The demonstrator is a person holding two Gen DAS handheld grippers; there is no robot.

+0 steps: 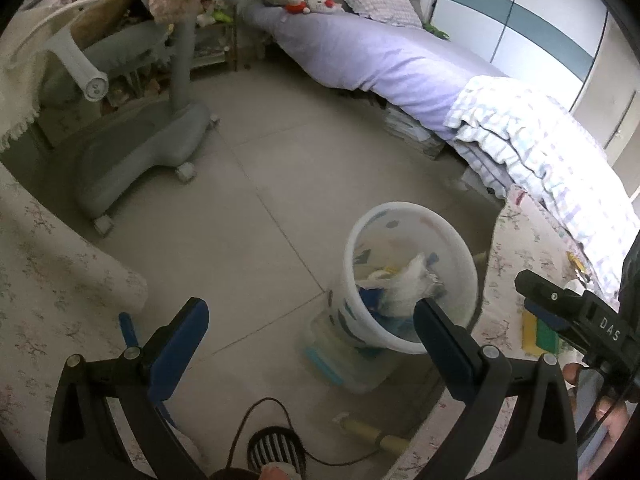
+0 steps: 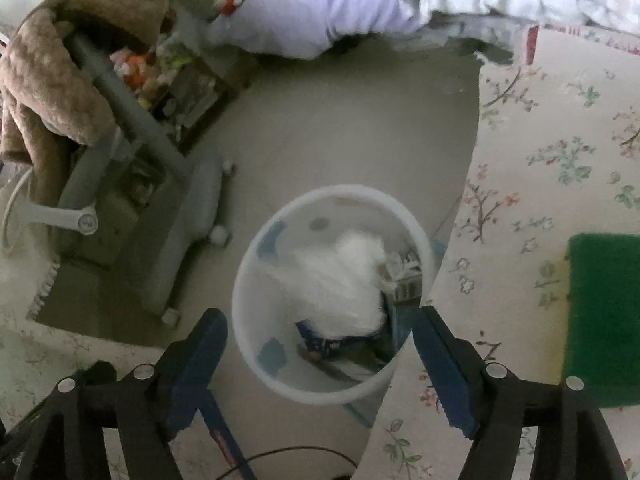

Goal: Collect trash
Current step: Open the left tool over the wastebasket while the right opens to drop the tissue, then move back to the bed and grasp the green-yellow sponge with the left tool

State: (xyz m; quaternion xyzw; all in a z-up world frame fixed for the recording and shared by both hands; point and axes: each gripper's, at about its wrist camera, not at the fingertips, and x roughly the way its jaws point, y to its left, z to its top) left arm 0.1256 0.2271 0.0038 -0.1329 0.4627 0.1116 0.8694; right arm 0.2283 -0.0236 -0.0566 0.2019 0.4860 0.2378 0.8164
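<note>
A white bin [image 1: 400,209] with coloured patches stands on the floor beside a floral-covered table. It holds a crumpled white wad [image 1: 408,280], a blue wrapper [image 2: 332,340] and a small carton [image 2: 405,276]. My left gripper [image 1: 310,308] is open and empty, to the left of and above the bin. My right gripper [image 2: 320,314] hangs open right over the bin [image 2: 332,193], nothing between its pads; the white wad [image 2: 344,280] lies blurred below them inside the bin. The right gripper [image 1: 530,296] also shows at the right edge of the left wrist view, held by a hand.
A grey wheeled chair base [image 1: 160,148] stands left on the tiled floor. A bed with a lilac sheet [image 1: 380,60] runs along the back. The floral table cloth [image 2: 540,160] carries a green pad [image 2: 604,320]. A clear box [image 1: 340,360] sits by the bin's foot, a blue pen [image 1: 128,328] near the left fingers.
</note>
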